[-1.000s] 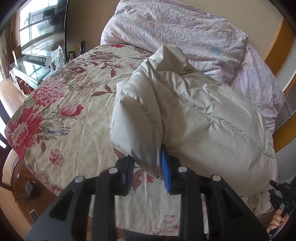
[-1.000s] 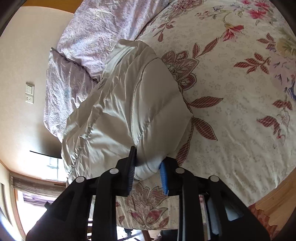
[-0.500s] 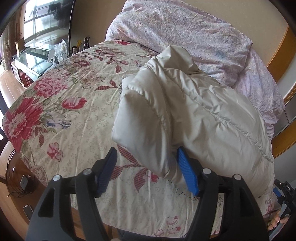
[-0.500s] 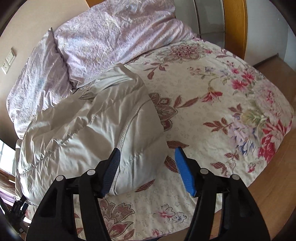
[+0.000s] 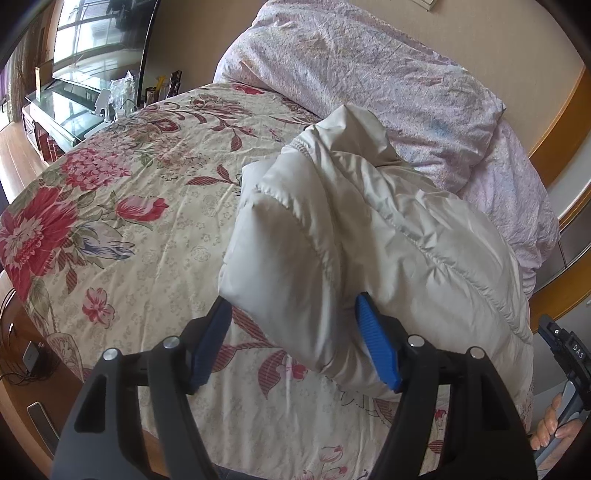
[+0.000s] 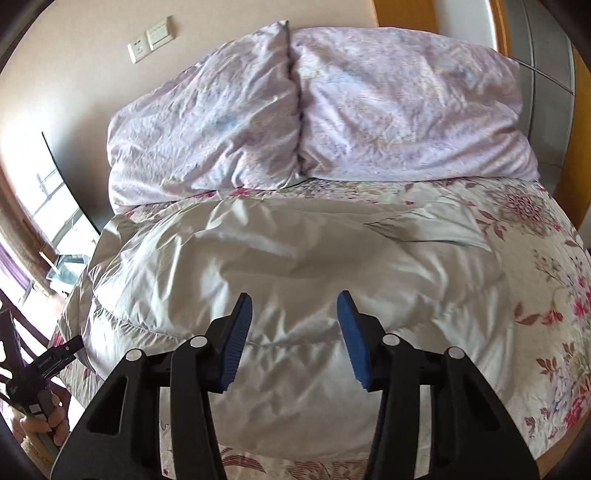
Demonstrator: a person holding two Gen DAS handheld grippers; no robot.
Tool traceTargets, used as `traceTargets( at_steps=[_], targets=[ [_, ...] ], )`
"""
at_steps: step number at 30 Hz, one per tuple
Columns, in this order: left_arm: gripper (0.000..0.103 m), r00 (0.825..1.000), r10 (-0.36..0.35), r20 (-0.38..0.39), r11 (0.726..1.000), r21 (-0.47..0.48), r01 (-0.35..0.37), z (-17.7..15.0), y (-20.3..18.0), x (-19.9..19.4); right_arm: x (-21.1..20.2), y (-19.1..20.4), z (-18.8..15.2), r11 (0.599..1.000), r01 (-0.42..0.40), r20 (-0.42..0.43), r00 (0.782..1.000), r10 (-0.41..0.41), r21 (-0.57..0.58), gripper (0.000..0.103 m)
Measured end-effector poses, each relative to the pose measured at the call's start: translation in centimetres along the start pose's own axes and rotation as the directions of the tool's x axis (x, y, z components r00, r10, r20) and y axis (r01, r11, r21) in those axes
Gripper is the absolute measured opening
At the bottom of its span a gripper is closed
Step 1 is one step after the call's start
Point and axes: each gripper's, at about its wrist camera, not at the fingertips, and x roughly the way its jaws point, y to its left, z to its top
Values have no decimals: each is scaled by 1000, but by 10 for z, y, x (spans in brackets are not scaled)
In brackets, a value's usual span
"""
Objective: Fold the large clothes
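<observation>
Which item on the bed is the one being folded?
On the floral bedspread, below the lilac pillows, lies the jacket: puffy, pale grey, quilted, the only plain unpatterned fabric there.

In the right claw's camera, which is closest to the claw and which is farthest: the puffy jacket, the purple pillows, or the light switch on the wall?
1. Puffy jacket: right under the right claw, whose jaws are closing with nothing pinched.
2. Purple pillows: behind the jacket, at the head of the bed.
3. Light switch: farthest, up on the wall, upper left.
</observation>
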Motion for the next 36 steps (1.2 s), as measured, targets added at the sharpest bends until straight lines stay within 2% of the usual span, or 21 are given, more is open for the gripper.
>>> traceTargets(
  at_steps=[4,8,15,23,36],
  targets=[
    [71,1000,-21,6,1000,-23,21,0,3,3,20,20,-1,1000,3,-18,1000,-3,-24,39],
    [72,999,-38,9,998,-49,38,3,7,8,42,27,-10,1000,18,-56,998,-19,-25,39],
    [77,998,-57,26,996,-72,58,9,9,13,68,34,-21,996,75,-63,995,-78,-46,40],
    [80,996,-81,29,992,-96,84,16,9,25,78,41,-29,991,119,-40,992,-121,-59,40],
    [83,993,-109,40,985,-130,114,27,5,39,82,44,-35,989,142,-8,990,-142,-44,40]
  ],
)
